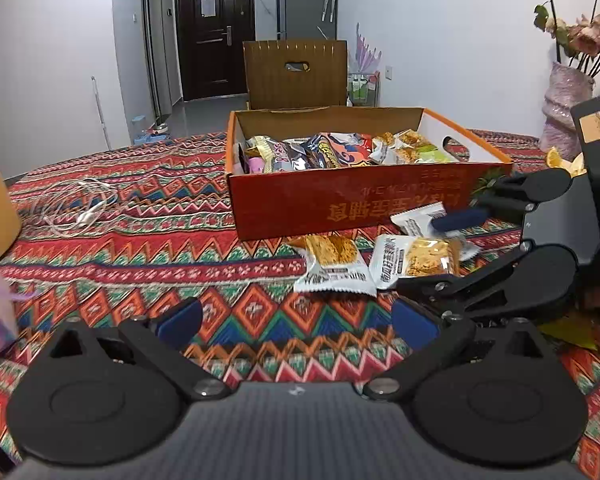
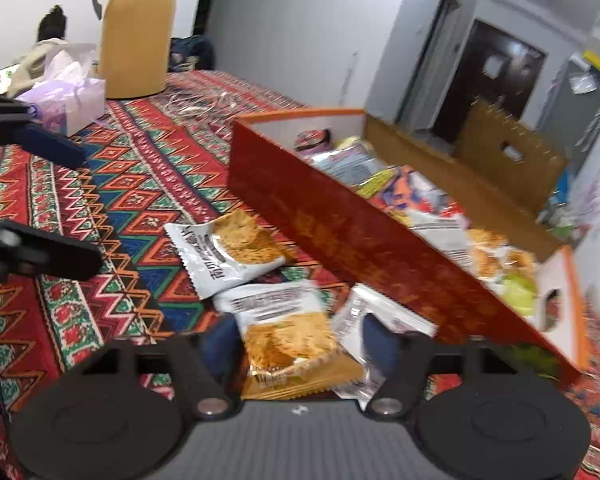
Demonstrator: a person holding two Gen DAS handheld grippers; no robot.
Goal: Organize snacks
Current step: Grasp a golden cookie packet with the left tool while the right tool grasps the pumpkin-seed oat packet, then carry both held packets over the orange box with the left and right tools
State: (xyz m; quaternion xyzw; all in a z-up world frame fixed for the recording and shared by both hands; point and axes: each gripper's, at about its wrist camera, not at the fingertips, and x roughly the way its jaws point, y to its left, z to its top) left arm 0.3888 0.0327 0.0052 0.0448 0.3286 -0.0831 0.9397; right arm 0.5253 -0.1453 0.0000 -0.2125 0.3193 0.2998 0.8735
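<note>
A red open carton on the patterned cloth holds several mixed snacks. Three white cracker packets lie in front of it: one to the left, a middle one, and one against the carton wall. My right gripper straddles the middle packet. Its blue pads stand close to the packet's sides, and I see no squeeze on the wrapper. My left gripper hovers open over bare cloth, left of and nearer than the packets, with nothing between its fingers.
A white earphone cable lies on the cloth to the left. A yellow thermos jug and a purple tissue box stand beyond it. A vase of dried flowers stands at the right. A wooden chair back rises behind the carton.
</note>
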